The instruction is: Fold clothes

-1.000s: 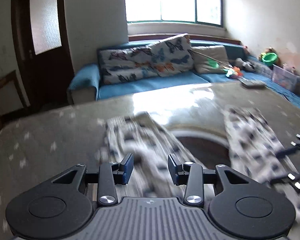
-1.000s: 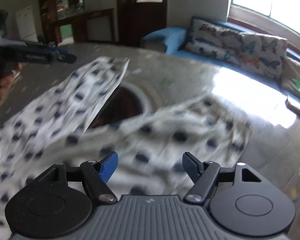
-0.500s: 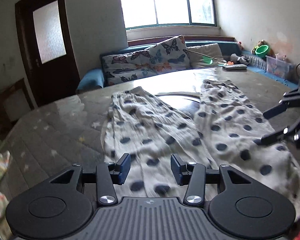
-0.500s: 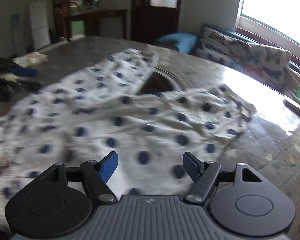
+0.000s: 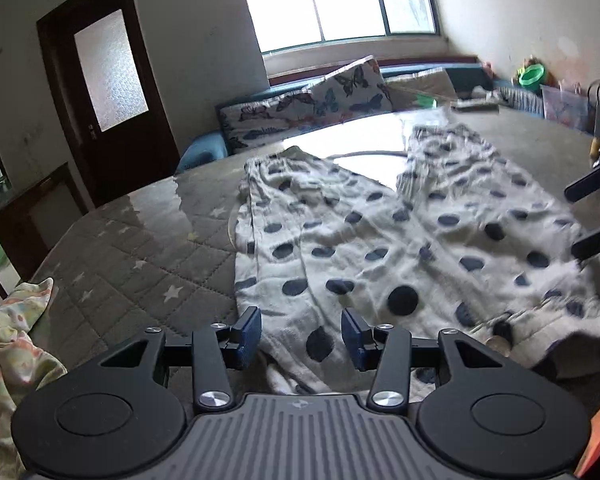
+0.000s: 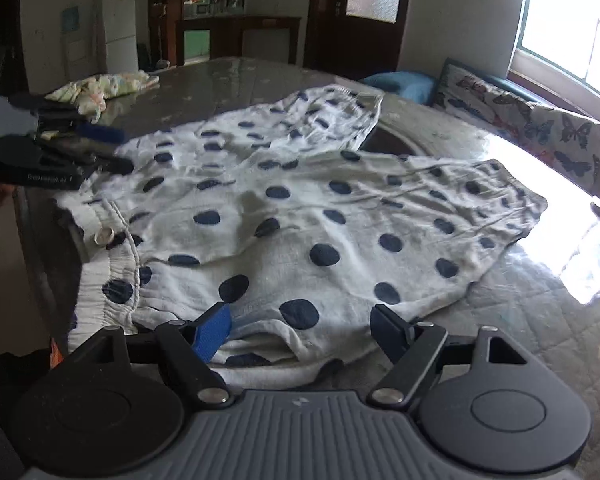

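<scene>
Left gripper [image 5: 301, 334] hangs wide open, nothing between its pads, just above the waist end of the polka-dot pants [image 5: 380, 240]. Right gripper [image 6: 300, 332] is equally spread and empty, its fingers over the pants' hem-side edge near the waistband [image 6: 112, 280].

Pants lie spread flat on the quilted grey table [image 5: 132, 248]. Taking the waistband as landmark: it sits at the table's near edge, partly draping over it, and both legs run away from it toward the butterfly-cushion sofa [image 5: 320, 100]. So the long axis goes waistband-to-cuffs, pointing away from the person toward the window side. Legs splay apart in a V beyond the crotch, with bare glossy table between them.

Relative to the waistband, the left gripper is at its left portion, over the left leg's upper part; the right gripper is at its right portion, over the right leg's outer side. Each is nearest its own leg, so neither is clearly favoured.

Likely next step: fold lengthwise, one leg onto the other, which needs a pinch at the waistband corner. Crumpled pastel garment [image 5: 16, 344] lies left of the waistband, well apart, untouched.
</scene>
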